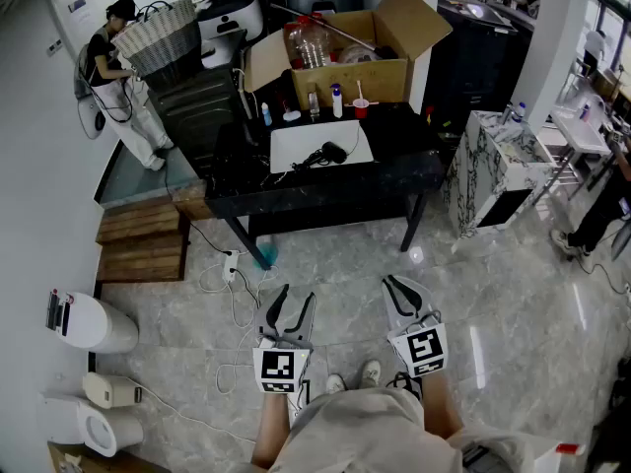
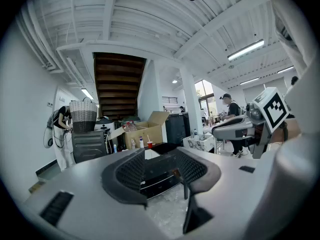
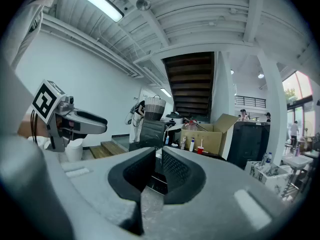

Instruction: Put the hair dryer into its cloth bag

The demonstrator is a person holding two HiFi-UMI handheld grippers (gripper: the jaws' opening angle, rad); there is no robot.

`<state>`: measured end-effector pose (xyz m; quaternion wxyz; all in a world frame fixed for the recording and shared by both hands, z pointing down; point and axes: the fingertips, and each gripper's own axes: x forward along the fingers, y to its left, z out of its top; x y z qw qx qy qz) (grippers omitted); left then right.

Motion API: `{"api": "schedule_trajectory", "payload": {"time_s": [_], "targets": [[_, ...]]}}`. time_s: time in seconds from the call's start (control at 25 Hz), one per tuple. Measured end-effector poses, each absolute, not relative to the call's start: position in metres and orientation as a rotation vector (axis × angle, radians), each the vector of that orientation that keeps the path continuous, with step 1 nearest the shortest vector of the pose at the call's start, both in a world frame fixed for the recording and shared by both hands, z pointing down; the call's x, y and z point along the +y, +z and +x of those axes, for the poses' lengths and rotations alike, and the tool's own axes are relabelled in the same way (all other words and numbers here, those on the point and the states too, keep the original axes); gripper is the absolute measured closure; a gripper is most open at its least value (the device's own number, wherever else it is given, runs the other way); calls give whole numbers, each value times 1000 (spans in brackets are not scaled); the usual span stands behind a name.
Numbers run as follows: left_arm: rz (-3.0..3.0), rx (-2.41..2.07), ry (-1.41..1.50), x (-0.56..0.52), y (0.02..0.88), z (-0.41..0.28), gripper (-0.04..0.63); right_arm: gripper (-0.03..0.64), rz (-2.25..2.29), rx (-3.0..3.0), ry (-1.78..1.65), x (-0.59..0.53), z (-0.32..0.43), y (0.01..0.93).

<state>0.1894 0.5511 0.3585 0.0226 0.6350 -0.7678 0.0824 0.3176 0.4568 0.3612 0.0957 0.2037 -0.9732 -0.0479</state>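
Note:
The black hair dryer (image 1: 326, 154) lies on a flat white cloth bag (image 1: 320, 145) on the black table (image 1: 394, 170), far ahead of me. Both grippers hang low over the marble floor, well short of the table. My left gripper (image 1: 287, 306) is open with nothing between its fingers; in the left gripper view (image 2: 159, 156) the table and the white bag (image 2: 150, 154) show through the gap. My right gripper (image 1: 397, 291) has its jaws together and holds nothing; the right gripper view (image 3: 157, 154) shows only a thin slit.
An open cardboard box (image 1: 345, 62), small bottles and a red cup (image 1: 361, 107) stand at the table's back. A marble-patterned cabinet (image 1: 498, 170) is to the right, wooden steps (image 1: 143, 239) to the left. A power strip (image 1: 232, 264) with cables lies on the floor. A person (image 1: 123, 77) stands back left.

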Motion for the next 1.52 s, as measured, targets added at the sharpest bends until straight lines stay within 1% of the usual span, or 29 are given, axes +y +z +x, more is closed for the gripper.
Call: {"api": "schedule_trajectory", "payload": {"time_s": [0.8,1.16,1.52], "targets": [[2011,-2349,265,566,374,140,399,592,708,-2856,-159,474,270,372],[2010,-2356,254,550,370,123,403,592,692,-2858,-165,457,249,370],[1996,-2335,270,501,380,101,403,592,678,-2841,-164,407,224,377]]}}
